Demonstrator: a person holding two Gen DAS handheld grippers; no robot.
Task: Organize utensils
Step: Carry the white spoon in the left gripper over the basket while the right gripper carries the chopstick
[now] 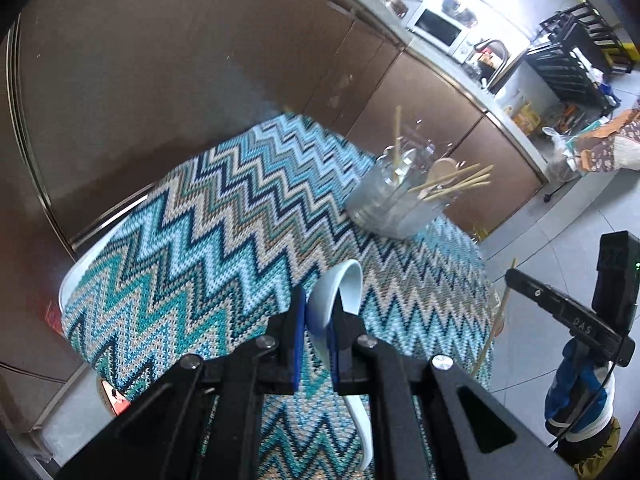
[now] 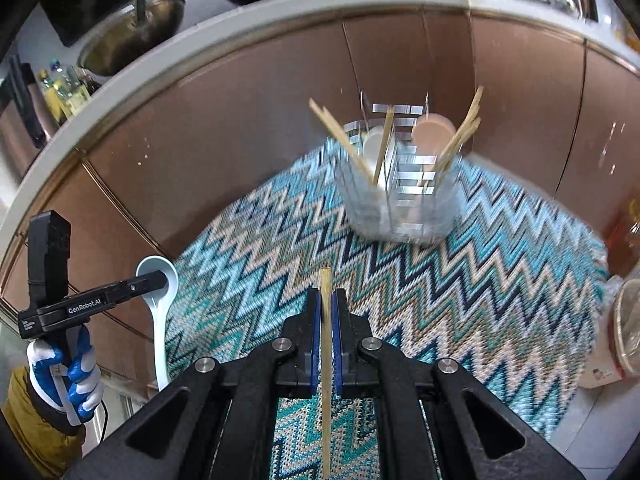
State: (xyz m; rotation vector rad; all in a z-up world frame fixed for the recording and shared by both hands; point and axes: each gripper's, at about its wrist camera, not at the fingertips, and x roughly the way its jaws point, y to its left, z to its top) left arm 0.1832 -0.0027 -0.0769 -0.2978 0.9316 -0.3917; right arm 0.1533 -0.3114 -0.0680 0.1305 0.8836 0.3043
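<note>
The zigzag cloth (image 2: pixel 460 292) lay bare between the grippers and the clear utensil holder (image 2: pixel 400 200), leaving an unobstructed lane across the table; the holder stood near the far edge, close to the brown cabinet fronts (image 2: pixel 248 120), so little room showed behind it. Chopsticks (image 2: pixel 460 140) and spoon bowls (image 2: pixel 432 130) fanned out above its rim, crowding the approach from above; the left gripper (image 2: pixel 160 280) with its white spoon (image 2: pixel 160 320) occupied the left margin, well apart from the holder.

cloth (image 1: pixel 224 216): teal-blue-beige zigzag | spoon (image 1: pixel 340 292): white | chopstick (image 2: pixel 326 320): tan
</note>
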